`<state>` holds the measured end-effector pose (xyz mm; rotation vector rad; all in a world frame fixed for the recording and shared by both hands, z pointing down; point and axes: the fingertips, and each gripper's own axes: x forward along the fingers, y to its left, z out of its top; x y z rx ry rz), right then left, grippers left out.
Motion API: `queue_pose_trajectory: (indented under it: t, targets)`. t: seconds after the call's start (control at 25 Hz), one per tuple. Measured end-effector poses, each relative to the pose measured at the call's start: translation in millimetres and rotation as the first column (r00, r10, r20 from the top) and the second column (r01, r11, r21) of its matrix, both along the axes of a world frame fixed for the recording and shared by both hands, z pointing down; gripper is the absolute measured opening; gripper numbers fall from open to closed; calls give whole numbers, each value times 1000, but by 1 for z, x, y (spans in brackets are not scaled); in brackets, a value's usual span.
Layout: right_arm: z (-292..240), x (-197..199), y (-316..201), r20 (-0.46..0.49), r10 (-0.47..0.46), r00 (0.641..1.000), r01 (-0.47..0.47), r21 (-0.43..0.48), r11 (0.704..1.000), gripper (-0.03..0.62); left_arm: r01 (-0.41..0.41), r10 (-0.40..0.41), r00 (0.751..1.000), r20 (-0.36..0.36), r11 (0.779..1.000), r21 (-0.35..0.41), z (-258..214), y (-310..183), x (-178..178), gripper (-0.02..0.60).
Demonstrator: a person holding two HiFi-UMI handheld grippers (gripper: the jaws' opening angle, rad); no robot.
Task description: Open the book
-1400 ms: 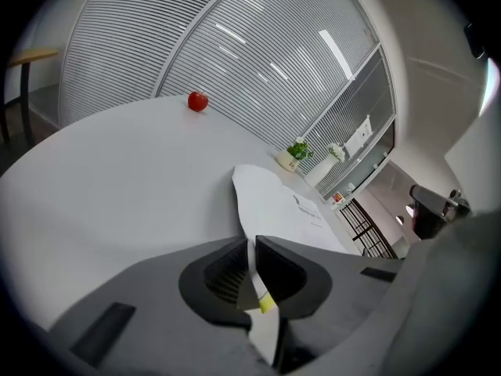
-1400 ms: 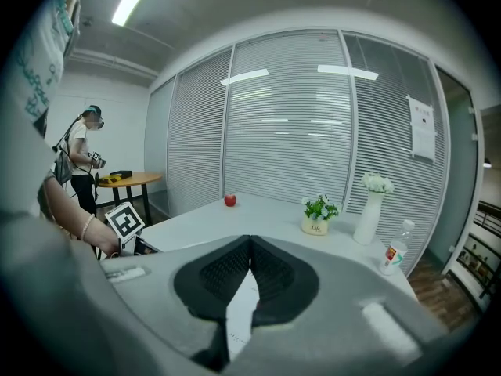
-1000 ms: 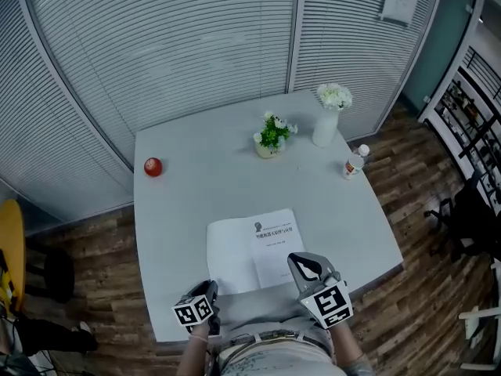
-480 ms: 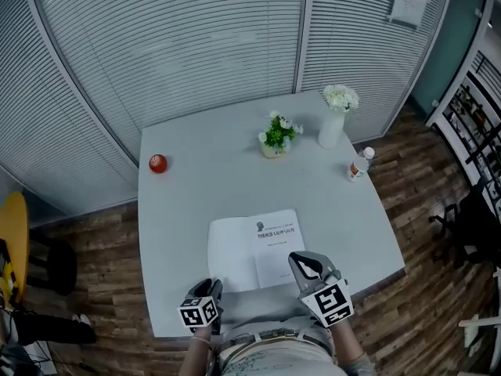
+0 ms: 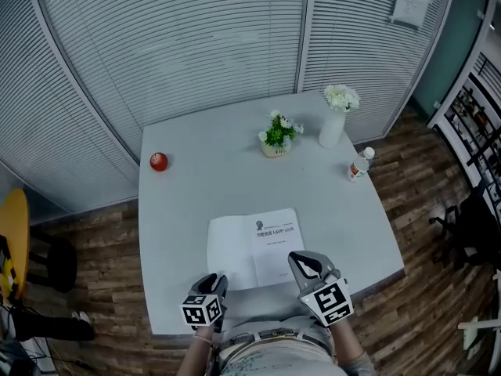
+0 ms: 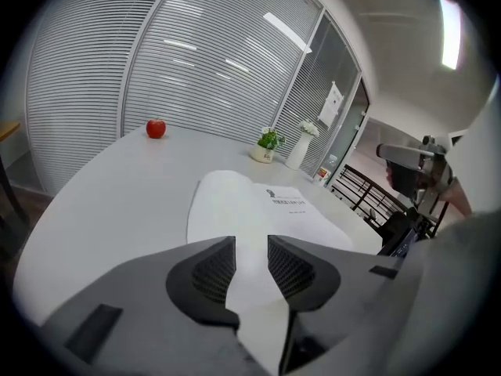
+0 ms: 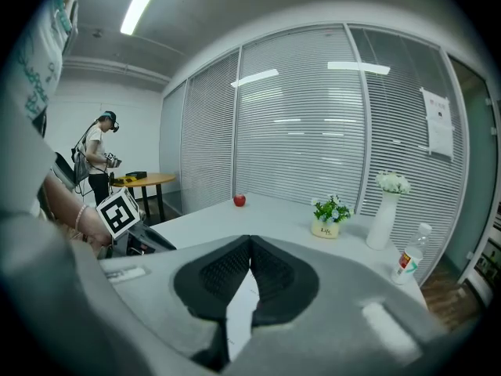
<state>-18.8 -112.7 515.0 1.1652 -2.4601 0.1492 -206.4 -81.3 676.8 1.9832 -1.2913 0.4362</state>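
Observation:
The book (image 5: 252,251) lies open near the table's front edge, with a blank left page and a printed right page. My left gripper (image 5: 217,283) hovers off the book's near left corner. In the left gripper view the jaws (image 6: 251,254) stand apart with only the book (image 6: 250,206) showing through the gap; they have just been opening and nothing is between them. My right gripper (image 5: 302,262) is over the book's near right corner. Its jaws (image 7: 250,247) are shut tip to tip on nothing.
On the white table (image 5: 196,194) a red apple (image 5: 159,161) sits at the far left. A small potted plant (image 5: 274,136), a white vase of flowers (image 5: 334,119) and a bottle (image 5: 357,164) stand at the far right. A person (image 7: 98,157) stands beyond, by a yellow table.
My left gripper has risen a little and shifted slightly right at the table's front edge. The right gripper and the book have stayed put.

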Motion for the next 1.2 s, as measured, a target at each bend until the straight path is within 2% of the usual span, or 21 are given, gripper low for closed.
queue_pose_trajectory:
  t: [0.32, 0.76, 0.96, 1.2]
  targets:
    - [3, -2, 3, 0, -11, 1000, 11, -13, 1000, 3, -111, 111, 993, -30, 994, 10, -13, 1, 32, 121]
    - [3, -7, 4, 3, -37, 999, 37, -35, 999, 8, -211, 217, 974, -63, 974, 89, -49, -4, 78, 44]
    - [3, -10, 5, 7, -47, 999, 47, -42, 998, 8, -224, 239, 966, -99, 964, 141, -70, -7, 97, 1]
    - [6, -14, 8, 10, -60, 998, 61, -48, 997, 8, -235, 262, 957, -123, 952, 197, -92, -8, 112, -2]
